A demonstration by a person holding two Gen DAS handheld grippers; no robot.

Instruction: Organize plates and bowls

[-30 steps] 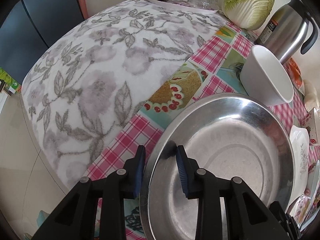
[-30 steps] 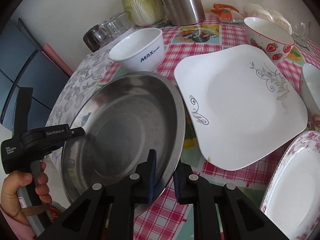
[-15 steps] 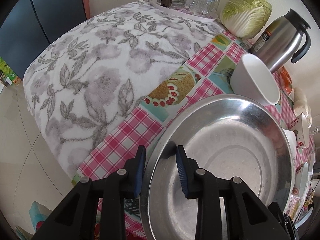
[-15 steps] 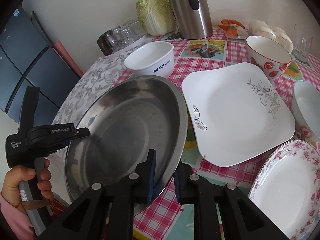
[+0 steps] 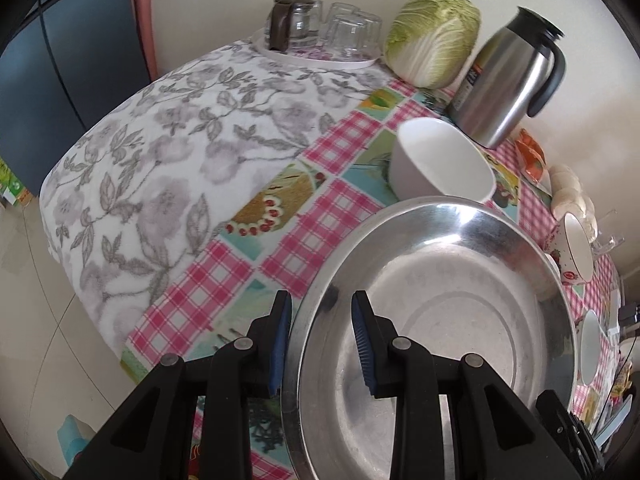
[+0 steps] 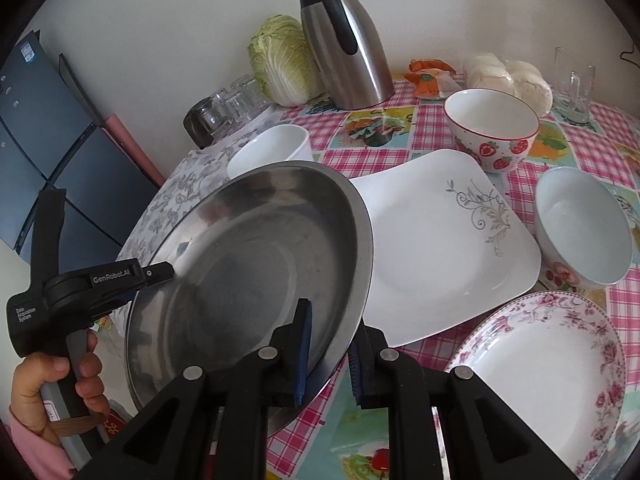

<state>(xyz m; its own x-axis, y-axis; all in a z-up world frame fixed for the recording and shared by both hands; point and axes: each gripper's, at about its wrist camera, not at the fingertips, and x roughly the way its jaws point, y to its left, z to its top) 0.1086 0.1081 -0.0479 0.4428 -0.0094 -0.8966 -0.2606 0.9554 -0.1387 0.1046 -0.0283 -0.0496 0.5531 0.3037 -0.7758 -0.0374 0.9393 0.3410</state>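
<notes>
A large steel basin (image 5: pixel 448 320) (image 6: pixel 248 280) is held tilted above the table by both grippers. My left gripper (image 5: pixel 320 344) is shut on its near left rim; it also shows in the right wrist view (image 6: pixel 156 274). My right gripper (image 6: pixel 330 356) is shut on the basin's opposite rim. A plain white bowl (image 5: pixel 436 160) (image 6: pixel 272 150) stands just beyond the basin. A square white plate (image 6: pixel 444 240), a strawberry bowl (image 6: pixel 492 132), a pale bowl (image 6: pixel 580 228) and a floral oval plate (image 6: pixel 548 376) lie to the right.
A steel thermos jug (image 6: pixel 344 40) (image 5: pixel 508 80), a cabbage (image 5: pixel 432 44) and a tray of upturned glasses (image 5: pixel 324 32) stand along the wall. A floral cloth (image 5: pixel 160 152) covers the table's left end. A glass mug (image 6: pixel 572 84) and white buns (image 6: pixel 508 76) are at the far right.
Both grippers have lifted the basin higher and tilted it, its right rim now raised over the square plate's edge. The grips have not changed.
</notes>
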